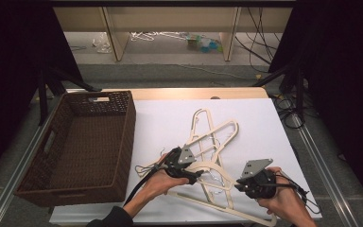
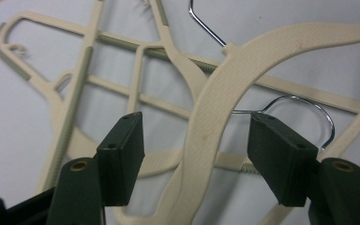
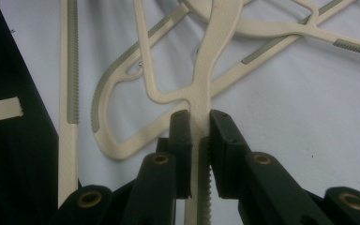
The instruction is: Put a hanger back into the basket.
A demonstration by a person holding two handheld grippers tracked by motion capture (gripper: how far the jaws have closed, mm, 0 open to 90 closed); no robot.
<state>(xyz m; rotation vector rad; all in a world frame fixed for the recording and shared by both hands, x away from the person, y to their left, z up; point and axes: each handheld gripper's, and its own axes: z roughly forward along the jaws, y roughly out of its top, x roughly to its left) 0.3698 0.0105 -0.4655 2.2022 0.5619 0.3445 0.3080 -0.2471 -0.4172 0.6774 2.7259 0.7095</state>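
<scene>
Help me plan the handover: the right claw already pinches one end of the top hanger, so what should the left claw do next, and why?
Probably close the left claw on the top hanger. Its jaws straddle the hanger's curved arm without touching it, while the right claw clamps the other end, so both could then lift it toward the basket.

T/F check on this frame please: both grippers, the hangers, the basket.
1. The right gripper is clamped on a hanger. True.
2. The left gripper is shut on a hanger. False: its jaws stand apart on either side of the hanger arm, pads not touching it.
3. The basket holds a hanger. False: nothing lies in it; the hangers lie on the white sheet.
4. The basket stands left of the hangers in the high view. True.
5. The hangers are metal throughout. False: cream plastic bodies with wire hooks.
</scene>
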